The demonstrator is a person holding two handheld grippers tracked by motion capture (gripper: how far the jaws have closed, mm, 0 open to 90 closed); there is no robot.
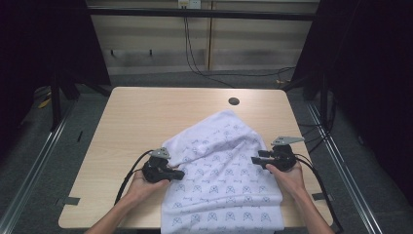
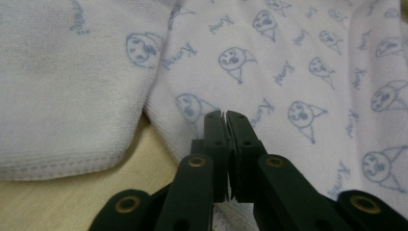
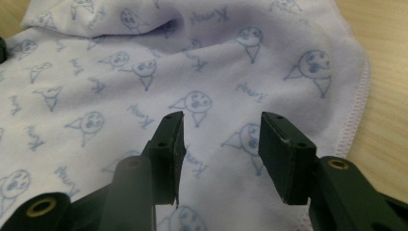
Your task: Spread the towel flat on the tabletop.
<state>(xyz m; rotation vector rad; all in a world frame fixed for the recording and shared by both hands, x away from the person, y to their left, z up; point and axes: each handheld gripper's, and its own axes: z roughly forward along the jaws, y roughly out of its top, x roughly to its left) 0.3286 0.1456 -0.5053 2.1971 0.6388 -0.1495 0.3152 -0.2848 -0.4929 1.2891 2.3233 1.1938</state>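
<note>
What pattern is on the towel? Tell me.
The towel is white with small blue cartoon faces and script words repeated all over; the left gripper view shows it best.

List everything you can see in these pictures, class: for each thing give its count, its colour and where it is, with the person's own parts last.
Towel: one, white with blue cartoon print, rumpled on the table's near right part, hanging over the near edge.
Table: one, light wood, centre.
Cable hole: one, dark, table's far side.
Left gripper: one, black, at the towel's left edge, jaws shut; whether they pinch cloth is unclear.
Right gripper: one, black, over the towel's right side, jaws open.
Hands: two, holding the grippers.
</note>
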